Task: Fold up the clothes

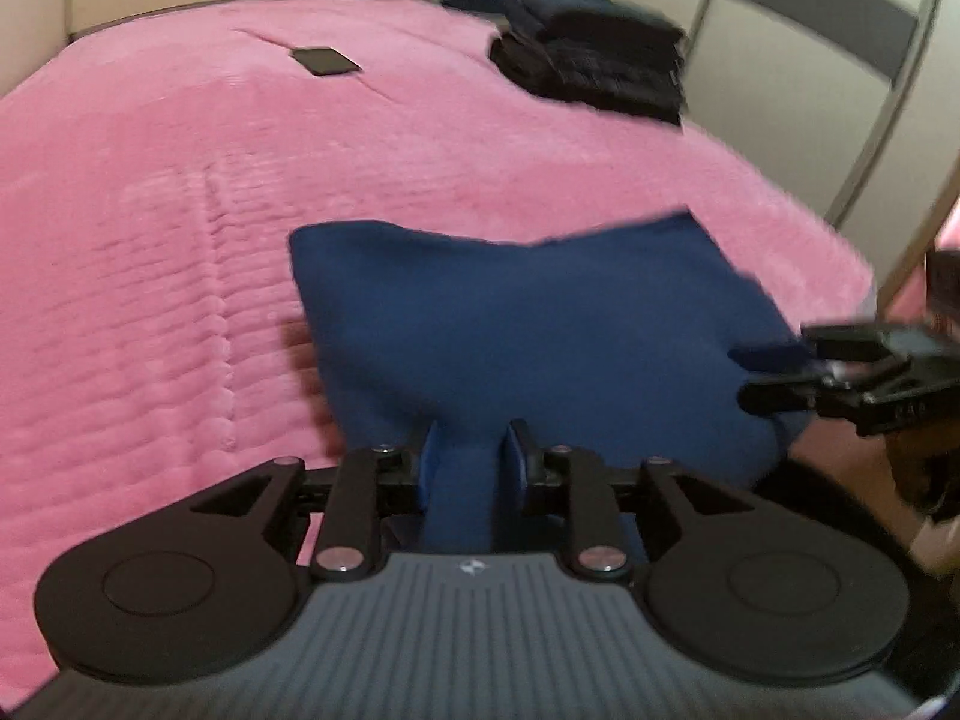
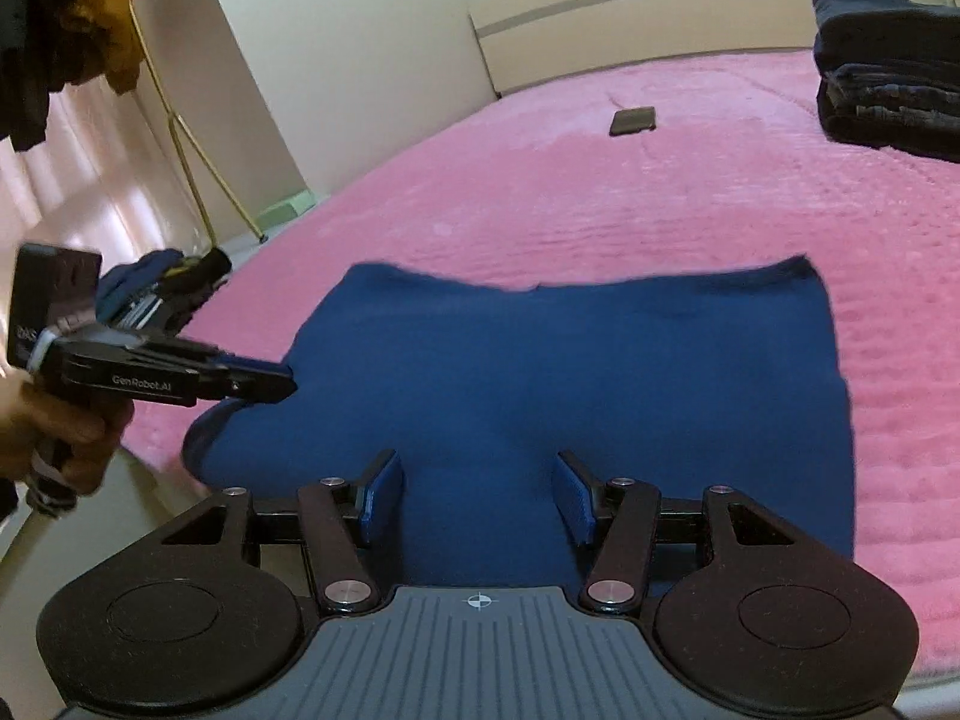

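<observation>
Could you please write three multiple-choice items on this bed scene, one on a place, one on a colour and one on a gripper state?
1. Where does the dark phone lie?
A. On the pink bedspread, beyond the garment
B. On top of the folded stack
C. On the floor

2. What colour is the garment being folded?
A. Black
B. Blue
C. Yellow

3. How does the left gripper stand?
A. Wide open above the bed
B. Shut on nothing
C. Shut on a bunch of the blue cloth

Answers: 1 A, the phone rests on bare pink cover, apart from the dark folded stack. 2 B, the cloth is plainly blue in both views. 3 C, cloth is pinched between its pads, while the right gripper is open.
</observation>
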Demonstrator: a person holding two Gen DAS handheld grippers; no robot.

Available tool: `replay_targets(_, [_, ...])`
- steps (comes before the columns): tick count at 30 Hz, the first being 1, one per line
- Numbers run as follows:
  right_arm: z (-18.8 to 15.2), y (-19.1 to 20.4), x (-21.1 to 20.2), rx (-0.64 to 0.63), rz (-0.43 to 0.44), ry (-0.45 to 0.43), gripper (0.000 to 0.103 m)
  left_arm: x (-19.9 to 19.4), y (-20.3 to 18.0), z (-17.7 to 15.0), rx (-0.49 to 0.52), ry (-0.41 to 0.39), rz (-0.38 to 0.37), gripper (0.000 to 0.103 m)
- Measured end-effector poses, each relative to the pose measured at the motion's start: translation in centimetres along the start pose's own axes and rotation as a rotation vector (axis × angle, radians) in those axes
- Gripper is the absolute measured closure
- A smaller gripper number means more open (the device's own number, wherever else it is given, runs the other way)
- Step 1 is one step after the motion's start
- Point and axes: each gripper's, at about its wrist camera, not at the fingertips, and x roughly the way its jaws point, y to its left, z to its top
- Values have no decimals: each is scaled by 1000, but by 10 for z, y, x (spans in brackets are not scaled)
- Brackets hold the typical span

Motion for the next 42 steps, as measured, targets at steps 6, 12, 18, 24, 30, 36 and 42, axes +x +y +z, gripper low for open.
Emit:
replay_targets(6, [4, -6, 9, -82, -15, 6, 49, 10, 13, 8, 10, 21, -4, 83])
replay_targets(12, [19, -12, 20, -68, -37, 33, 49, 17, 24, 12, -14, 22, -33, 84])
replay_targets(18, [54, 33, 29, -112, 12, 4, 49, 12, 19, 10, 8, 24, -15, 84])
replay_targets(24, [58, 9, 87, -174, 34, 125, 49, 11, 17, 12, -3, 28, -6, 84])
replay_targets(30, [71, -59, 92, -138, -39, 108, 49, 16, 23, 36, 9, 24, -4, 85])
replay_targets(36, [80, -96, 79, -137, -150, 94, 51, 56, 50, 53, -5, 64, 52, 90])
replay_targets(42, [63, -71, 14, -88, -155, 22, 51, 48, 49, 55, -4, 59, 93, 91])
